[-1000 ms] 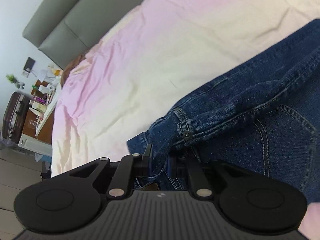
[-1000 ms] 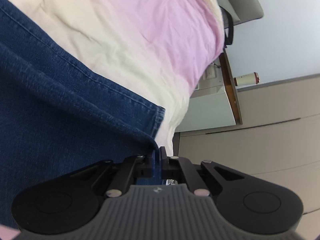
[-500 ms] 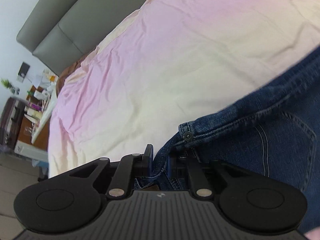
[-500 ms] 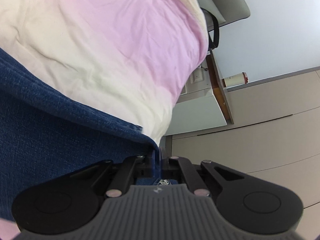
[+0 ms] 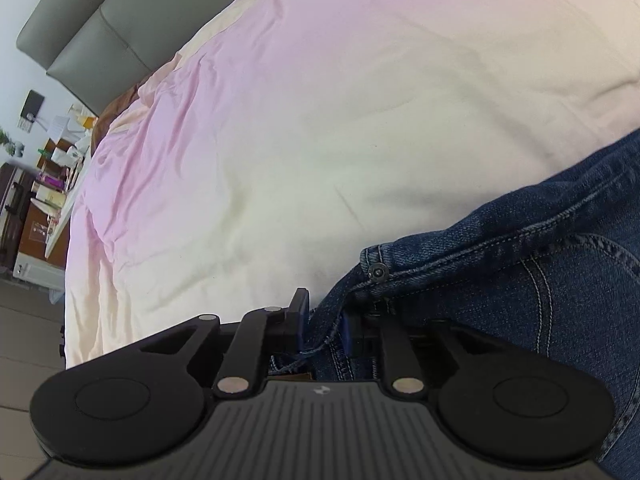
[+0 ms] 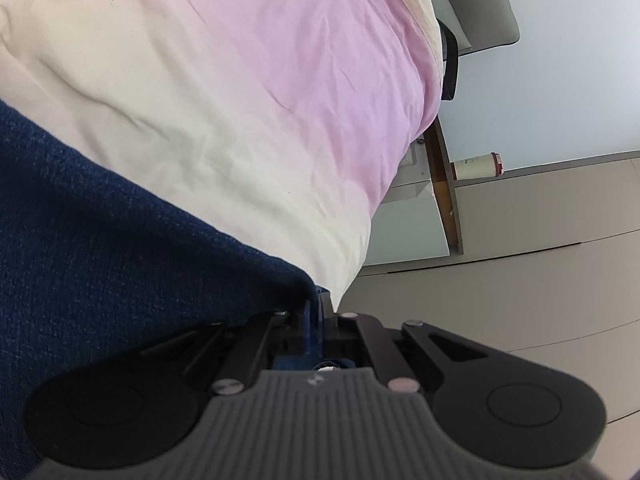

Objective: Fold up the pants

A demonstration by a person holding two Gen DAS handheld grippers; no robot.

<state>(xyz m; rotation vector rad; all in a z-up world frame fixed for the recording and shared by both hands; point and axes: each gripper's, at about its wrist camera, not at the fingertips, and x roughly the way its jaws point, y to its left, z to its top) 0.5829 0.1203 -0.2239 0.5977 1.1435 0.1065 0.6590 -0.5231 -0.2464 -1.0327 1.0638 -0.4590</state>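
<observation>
A: Across the whole background, a bed (image 5: 320,128) under a pink-and-cream sheet, rumpled, with a grey padded headboard (image 5: 92,28) at the far end.
B: Over its near edge, dark blue jeans (image 5: 520,280); seen from the right wrist as plain denim (image 6: 120,260) filling the lower left.
A: Beyond the mattress on the left-wrist side, cluttered shelves (image 5: 44,184) against the wall. On the right-wrist side, a pale cabinet (image 6: 412,220) and a wooden board (image 6: 440,184) standing beside the bed.
B: Left tool (image 5: 324,324): nearly closed, pinching bunched denim at the waistband, just below a metal rivet (image 5: 378,272) at the band's corner. Back pocket stitching curving off to the right.
A: Right tool (image 6: 314,320): closed tight on a thin fold at the corner of the denim, close by the bed's corner, blue cloth visible between the two pads.
B: Small things last: a cream cylinder with a red end (image 6: 478,166) sitting on the ledge past the wooden board, and a black strap (image 6: 450,64) hanging near the headboard.
</observation>
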